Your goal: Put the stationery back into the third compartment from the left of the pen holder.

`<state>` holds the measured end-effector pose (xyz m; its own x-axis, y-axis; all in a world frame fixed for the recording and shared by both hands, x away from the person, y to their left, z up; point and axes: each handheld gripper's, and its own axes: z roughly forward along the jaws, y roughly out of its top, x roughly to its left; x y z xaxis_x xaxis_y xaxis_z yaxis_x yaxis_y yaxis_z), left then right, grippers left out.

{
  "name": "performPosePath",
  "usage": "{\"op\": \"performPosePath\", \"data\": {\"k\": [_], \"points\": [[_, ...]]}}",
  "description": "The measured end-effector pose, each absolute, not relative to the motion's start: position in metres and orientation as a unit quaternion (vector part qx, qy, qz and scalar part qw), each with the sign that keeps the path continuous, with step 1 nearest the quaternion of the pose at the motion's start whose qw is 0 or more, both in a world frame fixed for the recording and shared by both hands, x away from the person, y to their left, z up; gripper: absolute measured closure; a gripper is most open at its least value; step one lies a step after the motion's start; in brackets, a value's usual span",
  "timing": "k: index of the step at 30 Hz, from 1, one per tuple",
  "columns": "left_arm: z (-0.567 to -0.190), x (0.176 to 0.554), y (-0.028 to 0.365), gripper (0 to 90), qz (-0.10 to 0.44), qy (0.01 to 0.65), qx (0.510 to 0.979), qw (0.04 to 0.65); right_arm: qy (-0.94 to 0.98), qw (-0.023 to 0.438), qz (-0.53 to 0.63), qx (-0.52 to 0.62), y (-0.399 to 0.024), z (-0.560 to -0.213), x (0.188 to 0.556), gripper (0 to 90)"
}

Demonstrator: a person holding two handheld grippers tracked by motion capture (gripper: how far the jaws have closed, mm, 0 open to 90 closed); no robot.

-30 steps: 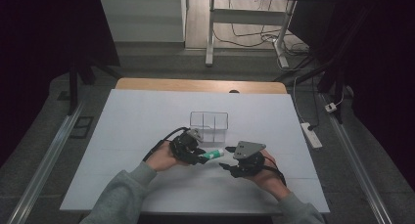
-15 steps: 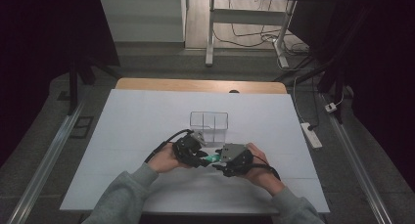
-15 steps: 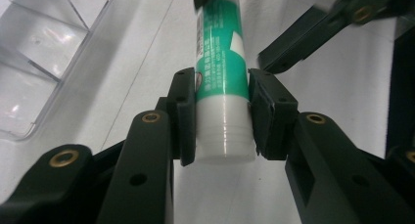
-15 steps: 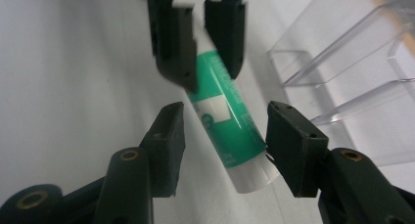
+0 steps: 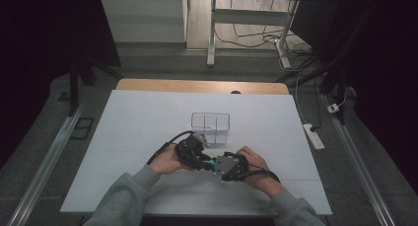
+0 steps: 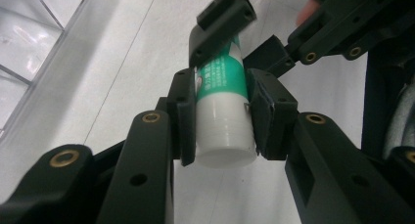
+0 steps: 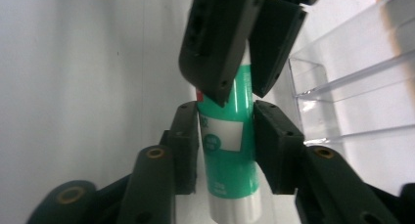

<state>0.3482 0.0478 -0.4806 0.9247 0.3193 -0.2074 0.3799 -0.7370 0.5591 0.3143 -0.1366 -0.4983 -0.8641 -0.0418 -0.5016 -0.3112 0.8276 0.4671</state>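
Note:
A glue stick [image 5: 211, 163] with a green body and a white cap hangs just above the white table, between my two grippers. My left gripper [image 5: 201, 158] is shut on the white cap end [image 6: 222, 131]. From the opposite side, my right gripper [image 5: 218, 166] has its pads on both sides of the green body [image 7: 227, 136]. Its jaws have just been closing with the tube between them, and they now press on it. In the right gripper view the left gripper's fingertips [image 7: 215, 53] grip the far end of the tube.
A clear plastic compartment box [image 5: 210, 121] stands on the table [image 5: 138, 117] just beyond the grippers. It also shows as the clear box [image 6: 29, 33] in the left gripper view and the clear box [image 7: 357, 87] in the right gripper view. A power strip [image 5: 314, 136] lies on the floor at right.
My right gripper has moved left to meet the left gripper and has closed around the green end of the glue stick. The left hand has kept still.

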Motion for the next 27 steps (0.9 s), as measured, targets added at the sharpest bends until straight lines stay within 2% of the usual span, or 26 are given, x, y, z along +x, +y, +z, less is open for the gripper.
{"op": "performPosePath", "data": {"k": [8,11,13,20,27], "points": [[-0.477,0.347,0.051,64.4,-0.044,0.186,0.927,0.322,0.912,0.271,0.284,-0.122,-0.137,-0.498,0.310,65.9],[-0.474,0.346,0.054,63.1,-0.022,0.184,0.924,0.335,0.911,0.276,0.284,-0.118,-0.139,-0.495,0.311,66.0],[-0.471,0.343,0.056,50.8,0.009,0.194,0.917,0.349,0.907,0.273,0.304,-0.100,-0.141,-0.494,0.313,66.0],[-0.455,0.338,0.085,30.9,0.056,0.235,0.867,0.436,0.912,0.243,0.329,-0.042,-0.147,-0.488,0.318,66.0],[-0.451,0.322,0.114,28.4,0.103,0.266,0.848,0.447,0.902,0.216,0.374,0.010,-0.158,-0.484,0.330,66.0]]}}
